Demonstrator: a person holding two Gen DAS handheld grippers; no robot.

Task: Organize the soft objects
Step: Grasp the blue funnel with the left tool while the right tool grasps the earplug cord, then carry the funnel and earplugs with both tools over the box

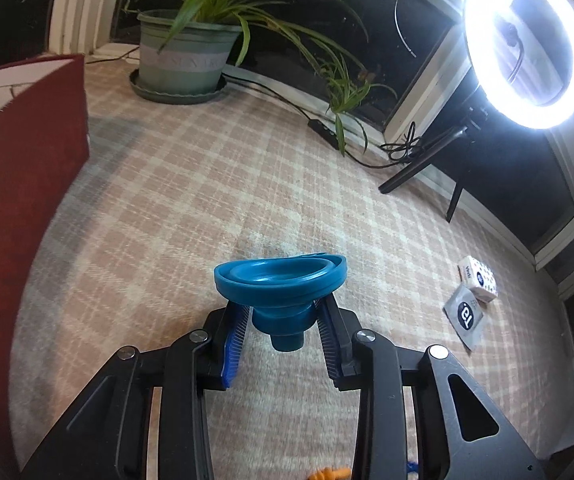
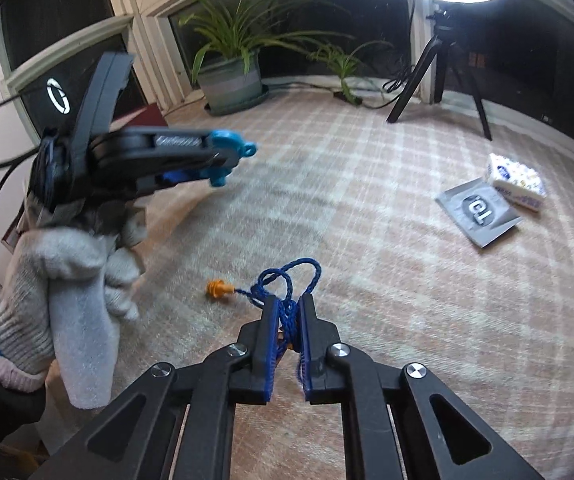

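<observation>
A blue collapsible silicone funnel (image 1: 281, 286) hangs above the checked carpet with my left gripper (image 1: 281, 312) shut on its narrow stepped neck, wide rim facing away. From the right wrist view the same gripper (image 2: 223, 160) shows at upper left, held by a hand in a grey knitted glove (image 2: 67, 264), the funnel (image 2: 227, 152) at its tip. My right gripper (image 2: 289, 312) is shut on a bunched blue cord (image 2: 287, 280). An orange earplug (image 2: 217, 289) at the cord's end lies on the carpet to the left.
A red-covered box (image 1: 19, 184) stands at the left. A potted plant (image 1: 185, 56) and cables lie by the dark window. A lit ring light (image 1: 527, 44) on a tripod stands at the right. A tissue pack (image 2: 517, 180) and grey sachet (image 2: 479, 212) lie on the carpet.
</observation>
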